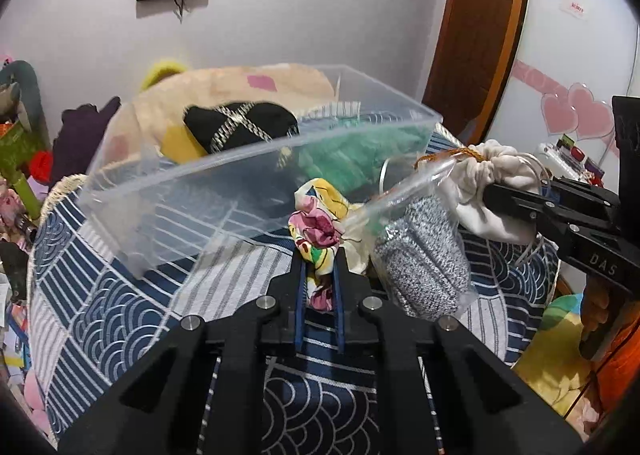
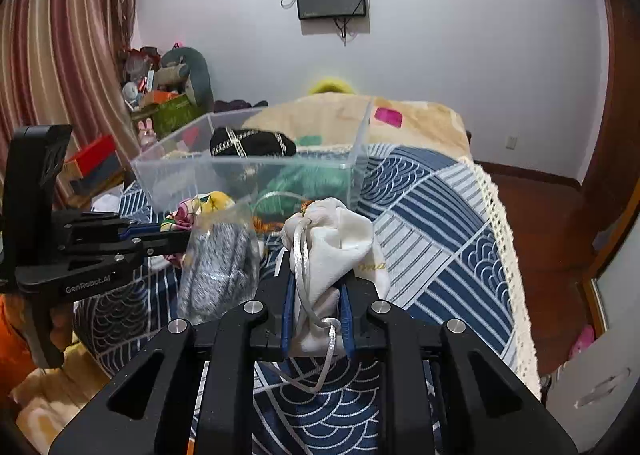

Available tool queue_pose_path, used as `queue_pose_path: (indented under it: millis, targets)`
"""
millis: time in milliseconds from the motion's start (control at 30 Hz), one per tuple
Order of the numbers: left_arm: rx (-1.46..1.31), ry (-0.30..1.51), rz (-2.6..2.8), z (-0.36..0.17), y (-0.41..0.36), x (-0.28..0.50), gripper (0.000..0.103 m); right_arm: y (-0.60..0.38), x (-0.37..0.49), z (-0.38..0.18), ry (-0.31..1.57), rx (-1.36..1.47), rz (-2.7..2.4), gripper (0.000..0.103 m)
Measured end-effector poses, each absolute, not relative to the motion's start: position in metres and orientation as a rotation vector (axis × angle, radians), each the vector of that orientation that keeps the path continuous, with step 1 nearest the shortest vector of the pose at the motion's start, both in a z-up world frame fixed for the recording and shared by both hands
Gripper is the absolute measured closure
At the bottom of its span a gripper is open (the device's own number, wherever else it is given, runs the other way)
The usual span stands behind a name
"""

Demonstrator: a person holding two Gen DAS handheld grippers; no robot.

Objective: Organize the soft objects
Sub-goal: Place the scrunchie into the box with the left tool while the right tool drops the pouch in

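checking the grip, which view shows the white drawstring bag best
The right wrist view: the white drawstring bag fills the centre, pinched between the right hand-held gripper. The left wrist view shows it at the right edge only.

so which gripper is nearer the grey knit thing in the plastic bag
Left, narrowly. The left gripper, shut on the floral cloth, sits right beside the bagged grey knit. The right gripper, shut on the white pouch, is slightly farther.
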State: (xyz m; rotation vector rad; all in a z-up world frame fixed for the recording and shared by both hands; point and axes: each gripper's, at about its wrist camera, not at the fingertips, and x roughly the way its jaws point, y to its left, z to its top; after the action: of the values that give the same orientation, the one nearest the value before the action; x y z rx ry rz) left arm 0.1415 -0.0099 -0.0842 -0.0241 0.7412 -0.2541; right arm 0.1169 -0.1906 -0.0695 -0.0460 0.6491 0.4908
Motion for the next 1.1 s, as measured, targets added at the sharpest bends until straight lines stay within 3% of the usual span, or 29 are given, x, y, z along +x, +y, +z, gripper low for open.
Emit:
queue_pose_path:
  millis: [600,1100]
  targets:
    - [-0.083,0.553,-0.188,-0.026,0.028,0.097,0.094,-0.175,0.118,-0.018,0.478,-0.055,0.516,0.086]
    - [-0.128,0.456,-0.118,0.005,0.056,0.108,0.094,-0.144,0.134,0.005,0.378,-0.084,0.54,0.086]
